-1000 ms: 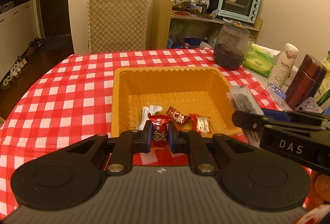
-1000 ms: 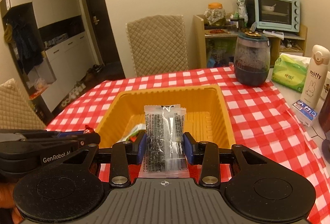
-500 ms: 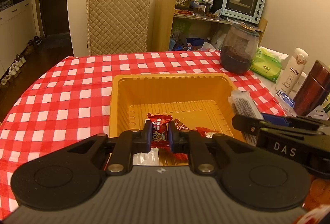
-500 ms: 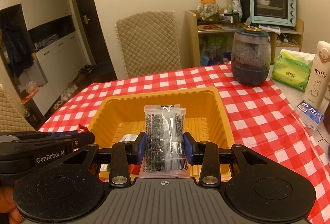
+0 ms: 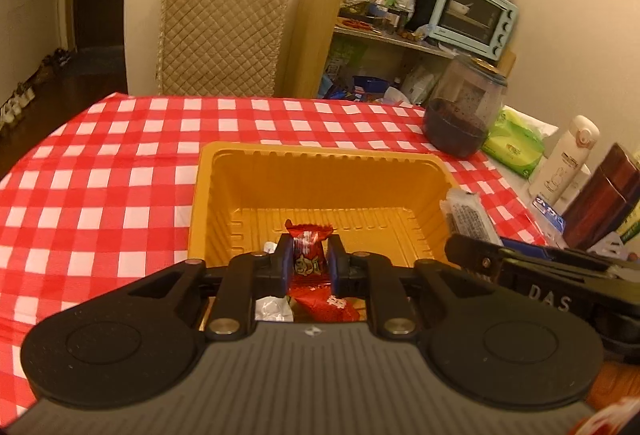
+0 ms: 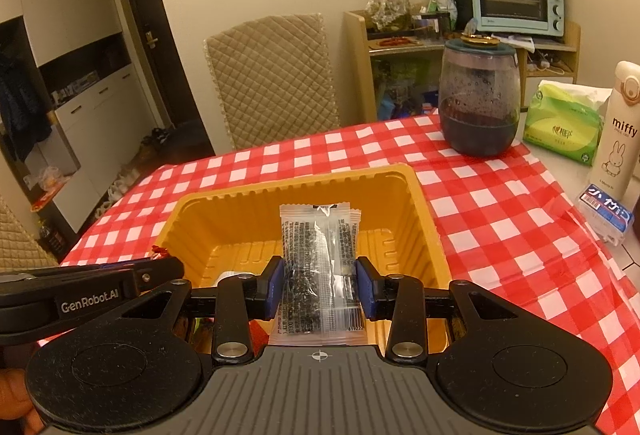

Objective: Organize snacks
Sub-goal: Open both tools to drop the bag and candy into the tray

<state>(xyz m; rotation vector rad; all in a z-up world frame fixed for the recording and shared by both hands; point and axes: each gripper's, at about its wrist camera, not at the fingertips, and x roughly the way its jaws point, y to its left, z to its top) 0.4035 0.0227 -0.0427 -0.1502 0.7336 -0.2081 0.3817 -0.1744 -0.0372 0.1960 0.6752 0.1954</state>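
Fingers (image 5: 285,263) of left gripper (image 5: 308,263) clamped on light, crinkly red foil-wrapped candy (image 5: 307,249); right gripper (image 6: 320,285) pinching limp clear plastic seed packet (image 6: 318,267) mid-body, near yellow plastic tray (image 6: 424,203).

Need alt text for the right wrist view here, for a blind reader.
The right gripper holds a clear packet of dark snack upright over a yellow tray on a red-checked tablecloth. The left gripper reaches in from the left, and a dark jar stands behind.
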